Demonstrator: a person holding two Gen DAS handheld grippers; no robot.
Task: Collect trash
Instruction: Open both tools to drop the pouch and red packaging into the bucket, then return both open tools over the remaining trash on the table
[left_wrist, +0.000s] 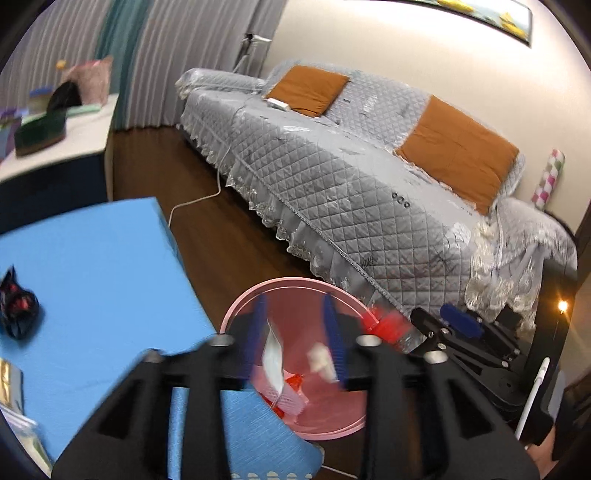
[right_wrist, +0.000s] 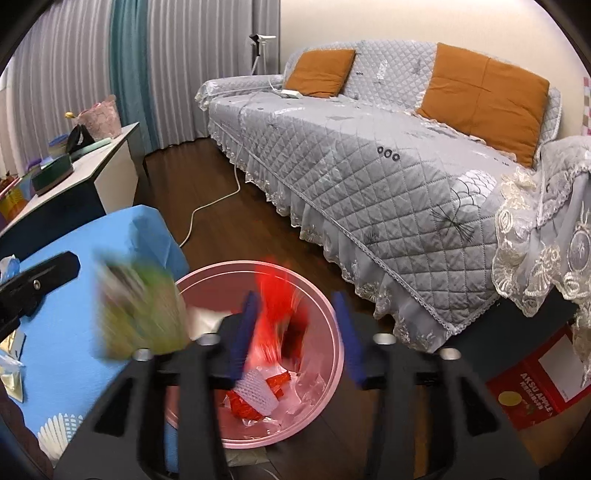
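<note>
A pink trash bin (left_wrist: 295, 286) stands on the dark floor beside the blue-covered table; it also shows in the right wrist view (right_wrist: 325, 306). My left gripper (left_wrist: 295, 343) is open above the bin, with a white wrapper (left_wrist: 273, 360) blurred between its fingers, over the bin. My right gripper (right_wrist: 299, 336) is open above the bin, and a red wrapper (right_wrist: 280, 306) is blurred in mid-air between its fingers. A green packet (right_wrist: 144, 314) is blurred by the bin's left rim. White and red trash (right_wrist: 258, 395) lies inside the bin. A black and red crumpled wrapper (left_wrist: 16, 310) lies on the table.
The blue table (left_wrist: 92, 277) is at the left, with packets at its near edge. A grey quilted sofa (right_wrist: 369, 155) with orange cushions runs along the right. A white cable (right_wrist: 207, 206) crosses the floor. A red apple box (right_wrist: 532, 387) sits at the right. A side cabinet (right_wrist: 92, 166) stands behind.
</note>
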